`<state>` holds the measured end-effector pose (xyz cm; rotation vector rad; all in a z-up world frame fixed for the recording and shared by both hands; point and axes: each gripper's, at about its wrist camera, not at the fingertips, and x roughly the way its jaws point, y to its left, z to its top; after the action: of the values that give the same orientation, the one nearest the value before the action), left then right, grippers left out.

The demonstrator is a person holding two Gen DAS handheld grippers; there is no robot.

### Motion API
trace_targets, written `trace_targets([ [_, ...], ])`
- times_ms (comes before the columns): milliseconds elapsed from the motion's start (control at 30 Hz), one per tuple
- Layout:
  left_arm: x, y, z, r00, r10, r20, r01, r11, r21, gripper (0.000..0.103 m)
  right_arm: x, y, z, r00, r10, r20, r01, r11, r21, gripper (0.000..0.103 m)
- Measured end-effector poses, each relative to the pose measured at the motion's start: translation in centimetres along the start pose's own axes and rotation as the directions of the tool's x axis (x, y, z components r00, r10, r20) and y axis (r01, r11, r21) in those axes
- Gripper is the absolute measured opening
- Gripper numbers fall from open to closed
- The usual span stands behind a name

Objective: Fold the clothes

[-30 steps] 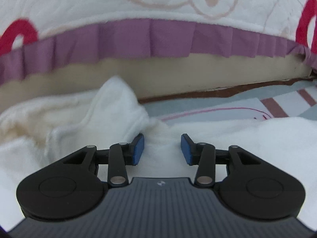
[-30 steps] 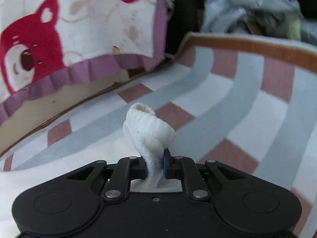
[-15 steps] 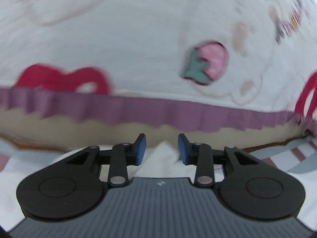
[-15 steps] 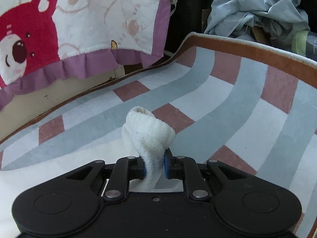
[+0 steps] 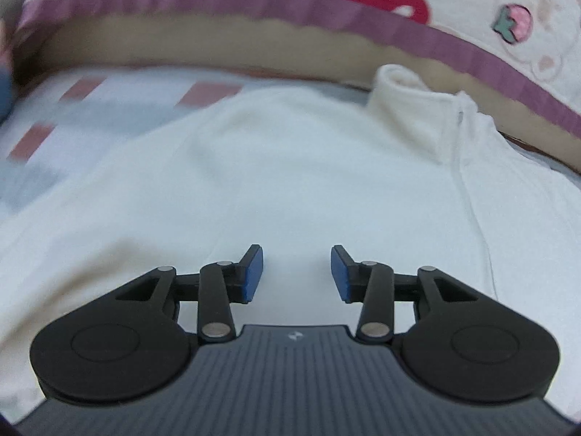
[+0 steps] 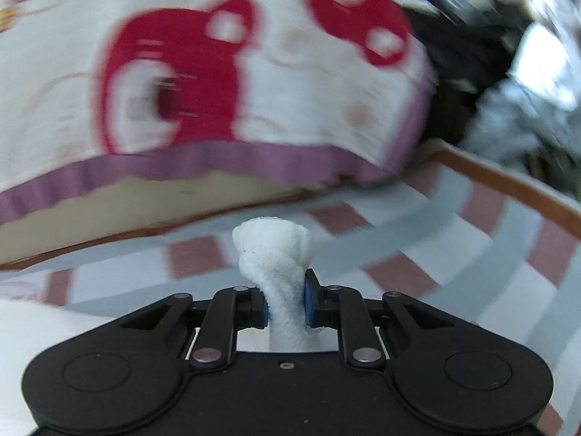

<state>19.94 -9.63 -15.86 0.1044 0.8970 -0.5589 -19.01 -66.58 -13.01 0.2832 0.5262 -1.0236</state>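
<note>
While opening, right tool [image 6: 287, 307] pinches white garment [image 6: 276, 254].

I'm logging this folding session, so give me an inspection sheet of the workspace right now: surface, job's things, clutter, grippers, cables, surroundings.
Surface: striped mat, grey, white and reddish, brown-edged.
Job's things: white fleece garment spread on the mat, collar at far right, zip below it.
Clutter: heap of grey clothes beyond the mat, blurred.
Grippers: left gripper over the garment, jaws opening, nothing between them; right gripper with a bunched piece of the white fleece between its pads, jaws opening.
Cables: nothing seen.
Surroundings: quilt with red bears, purple frill, hanging behind the mat.
</note>
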Motion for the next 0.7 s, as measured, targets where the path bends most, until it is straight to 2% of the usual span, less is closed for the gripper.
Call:
trace_targets([
  [100, -1.7, 1.1, -1.3, 1.000, -0.027, 0.011, 0.027, 0.998, -0.051, 0.041, -1.9, 4.5, 0.8, 0.995, 0.094, 0.043, -0.092, 0.995, -0.039, 0.020],
  [167, -2.1, 1.5, -1.5, 0.997, -0.069, 0.039, 0.072, 0.994, -0.086, 0.041, -3.0, 7.7, 1.8, 0.984, 0.167, 0.063, -0.166, 0.986, -0.026, 0.020],
  [233, -2.3, 1.4, -1.5, 0.994, -0.088, 0.069, 0.094, 0.992, -0.088, 0.041, -4.5, 11.4, 3.0, 0.961, 0.263, 0.089, -0.264, 0.964, 0.002, 0.020],
  [300, -2.5, 0.9, -1.6, 0.991, -0.085, 0.107, 0.090, 0.995, -0.051, 0.041, -6.4, 15.8, 4.3, 0.920, 0.376, 0.111, -0.379, 0.925, 0.013, 0.020],
  [367, -2.3, 0.8, -1.7, 0.989, -0.091, 0.120, 0.096, 0.995, -0.033, 0.041, -8.7, 20.4, 5.2, 0.857, 0.499, 0.126, -0.503, 0.864, -0.002, 0.020],
  [400, -2.2, 0.8, -1.7, 0.988, -0.097, 0.121, 0.101, 0.994, -0.033, 0.041, -10.0, 22.6, 5.2, 0.817, 0.563, 0.123, -0.565, 0.825, -0.015, 0.020],
  [467, -1.8, 1.0, -1.8, 0.989, -0.102, 0.108, 0.108, 0.993, -0.048, 0.041, -12.8, 26.8, 4.6, 0.723, 0.683, 0.101, -0.683, 0.729, -0.038, 0.022],
  [500, -1.4, 1.1, -1.9, 0.991, -0.096, 0.097, 0.101, 0.994, -0.051, 0.041, -14.2, 28.9, 4.3, 0.670, 0.737, 0.089, -0.736, 0.675, -0.049, 0.025],
  [533, -1.1, 1.1, -1.9, 0.992, -0.090, 0.085, 0.095, 0.994, -0.054, 0.041, -15.3, 30.9, 3.9, 0.600, 0.798, 0.055, -0.796, 0.603, -0.057, 0.032],
  [567, -0.8, 1.2, -2.0, 0.993, -0.086, 0.076, 0.090, 0.994, -0.055, 0.041, -16.1, 32.7, 3.1, 0.522, 0.853, -0.019, -0.851, 0.519, -0.079, 0.055],
  [600, -0.6, 1.2, -2.1, 0.994, -0.086, 0.071, 0.090, 0.994, -0.054, 0.041, -16.9, 34.5, 2.3, 0.446, 0.888, -0.113, -0.894, 0.435, -0.111, 0.064],
  [633, -0.5, 1.3, -2.2, 0.994, -0.086, 0.066, 0.090, 0.995, -0.052, 0.041, -17.7, 35.7, 1.4, 0.411, 0.895, -0.173, -0.909, 0.388, -0.155, 0.065],
  [667, -0.3, 1.3, -2.2, 0.994, -0.087, 0.061, 0.090, 0.995, -0.051, 0.041, -18.6, 36.2, 0.5, 0.417, 0.886, -0.200, -0.901, 0.376, -0.215, 0.065],
  [700, -0.2, 1.4, -2.3, 0.994, -0.088, 0.057, 0.091, 0.995, -0.051, 0.041, -18.8, 36.1, -0.4, 0.441, 0.872, -0.213, -0.887, 0.386, -0.253, 0.065],
])
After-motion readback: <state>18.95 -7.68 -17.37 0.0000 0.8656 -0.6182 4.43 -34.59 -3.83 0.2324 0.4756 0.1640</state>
